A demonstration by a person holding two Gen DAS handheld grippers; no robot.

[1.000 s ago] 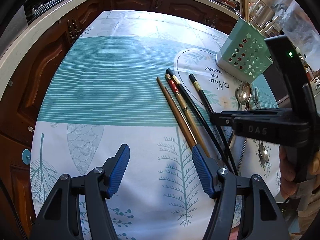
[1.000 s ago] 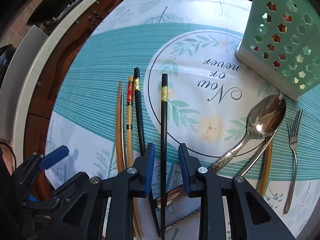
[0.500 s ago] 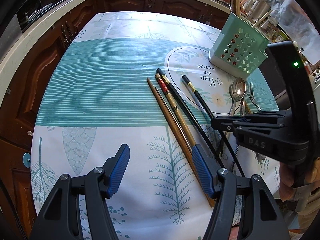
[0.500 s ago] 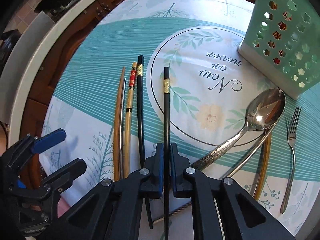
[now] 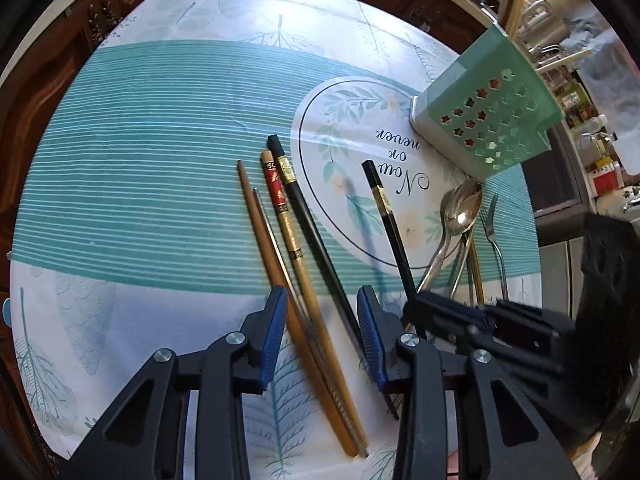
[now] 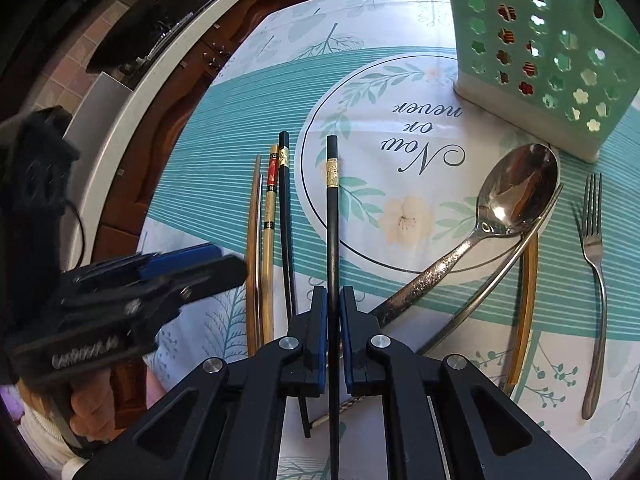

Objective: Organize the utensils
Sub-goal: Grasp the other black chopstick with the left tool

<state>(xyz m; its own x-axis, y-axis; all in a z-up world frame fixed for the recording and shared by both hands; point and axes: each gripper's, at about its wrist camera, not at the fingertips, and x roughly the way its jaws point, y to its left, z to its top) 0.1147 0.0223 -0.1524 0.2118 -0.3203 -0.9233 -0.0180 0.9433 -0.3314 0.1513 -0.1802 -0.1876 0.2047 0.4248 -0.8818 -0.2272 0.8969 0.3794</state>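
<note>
Black lacquer with a gold band: that is the chopstick (image 6: 331, 216) clenched between the blue pads of the right gripper (image 6: 331, 312), its banded end pointing toward the far edge of the counter (image 5: 132, 160) and out over the printed circle on the teal-and-white cloth. To its left, the left gripper (image 5: 322, 320) hangs over a cluster of four more chopsticks, its jaws closing, with the brown chopstick (image 5: 276, 256), the thin metal chopstick (image 5: 266, 216), the red-topped bamboo chopstick (image 5: 288, 224) and a second black chopstick (image 5: 308, 216) all running between the pads; I see no pad pressing on any of them. They lie side by side on the cloth near the counter's middle. Toward the right edge a large silver spoon (image 6: 516, 192) rests bowl-up, its patterned handle slanting back under the right gripper, a thin metal rod and an amber-coloured stick crossing just beside it. A fork (image 6: 594, 264) lies apart, further right, tines toward the far edge. The green perforated utensil holder (image 6: 540, 48) stands upright at the far right corner, just beyond the spoon's bowl.
</note>
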